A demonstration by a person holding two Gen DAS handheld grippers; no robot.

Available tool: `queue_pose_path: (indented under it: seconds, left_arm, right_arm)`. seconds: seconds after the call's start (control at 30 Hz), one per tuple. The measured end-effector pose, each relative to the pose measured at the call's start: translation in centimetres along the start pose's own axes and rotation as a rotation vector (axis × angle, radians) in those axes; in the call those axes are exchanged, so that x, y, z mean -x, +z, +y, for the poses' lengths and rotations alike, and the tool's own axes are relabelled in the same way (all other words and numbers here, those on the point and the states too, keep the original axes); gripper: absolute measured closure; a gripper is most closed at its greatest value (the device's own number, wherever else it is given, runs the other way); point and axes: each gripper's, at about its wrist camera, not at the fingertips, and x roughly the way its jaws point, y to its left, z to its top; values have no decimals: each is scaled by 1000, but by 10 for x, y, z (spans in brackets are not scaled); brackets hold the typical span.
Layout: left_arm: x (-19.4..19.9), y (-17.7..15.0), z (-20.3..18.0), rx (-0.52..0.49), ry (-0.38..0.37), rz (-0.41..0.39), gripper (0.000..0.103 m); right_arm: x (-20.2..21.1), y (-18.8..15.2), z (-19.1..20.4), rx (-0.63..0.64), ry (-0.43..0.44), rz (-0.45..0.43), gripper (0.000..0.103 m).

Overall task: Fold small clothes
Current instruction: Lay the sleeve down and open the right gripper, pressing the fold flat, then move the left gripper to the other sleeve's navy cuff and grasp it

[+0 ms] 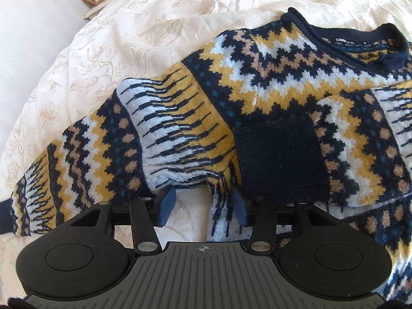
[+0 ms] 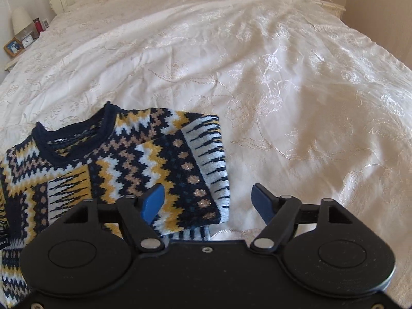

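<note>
Bare bedspread [image 2: 296,82] right of the sweater [image 2: 144,159]; clutter only on distant nightstand [image 2: 15,56].

Navy, mustard, white zigzag sweater [image 2: 134,159] on cream, seemingly floral-embroidered bedspread [image 2: 283,90].

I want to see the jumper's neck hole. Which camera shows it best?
The right wrist view: the whole navy collar of the sweater shows. The left wrist view squeezes the collar at its edge.
</note>
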Motion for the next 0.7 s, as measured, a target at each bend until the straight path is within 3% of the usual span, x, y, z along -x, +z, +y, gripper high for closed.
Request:
queue_pose_path:
  seconds: [0.13, 0.23, 0.4, 0.7]
  left_arm:
    - [6, -3, 13, -31, -38, 25, 57]
    - [19, -9, 26, -9, -81, 1, 57]
    - [49, -36, 55, 94, -128, -9, 57]
    - [50, -97, 136, 315, -91, 28, 57]
  right_arm:
    - [25, -10, 24, 60, 38, -64, 11]
    - [40, -17, 42, 114, 59, -95, 3]
    - [52, -28, 67, 161, 121, -36, 2]
    - [62, -51, 108, 222, 181, 31, 3]
